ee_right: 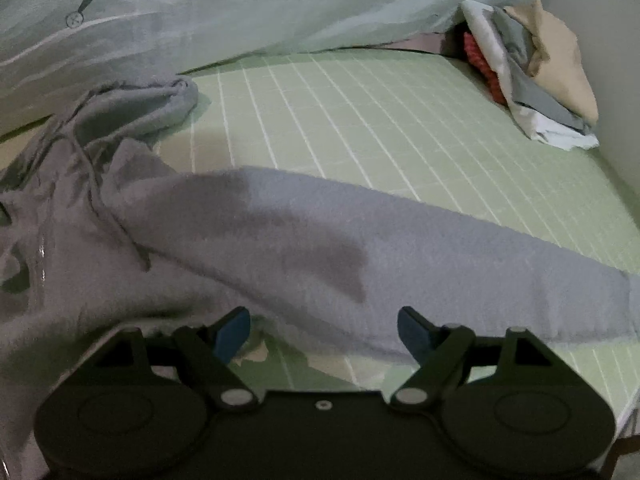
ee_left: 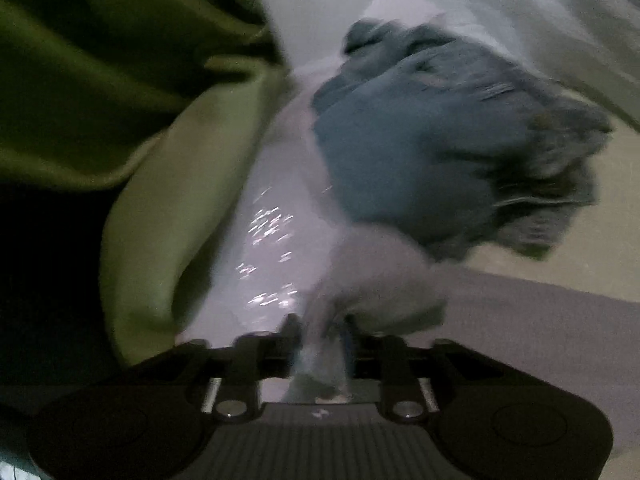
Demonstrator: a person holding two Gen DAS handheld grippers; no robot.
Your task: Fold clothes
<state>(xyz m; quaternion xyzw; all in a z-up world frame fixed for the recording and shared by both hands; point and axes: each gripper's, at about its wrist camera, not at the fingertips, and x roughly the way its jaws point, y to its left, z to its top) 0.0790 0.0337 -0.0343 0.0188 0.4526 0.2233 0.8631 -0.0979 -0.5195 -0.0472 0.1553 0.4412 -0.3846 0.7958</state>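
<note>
My left gripper point(ee_left: 318, 332) pinches the grey hoodie point(ee_right: 280, 240) while my right gripper point(ee_right: 323, 326) stands spread above its sleeve, which I judge must be grasped next for folding.

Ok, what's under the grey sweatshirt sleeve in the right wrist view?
The grey sleeve lies across the green grid-lined sheet, which shows on both sides. Whatever lies directly beneath it is covered.

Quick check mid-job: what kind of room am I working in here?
Most likely a bedroom, with the folding done on a bed. The right wrist view shows a green grid-patterned sheet under the grey garment, a pale carrot-print cover bunched behind, and a pile of clothes by the wall.
</note>
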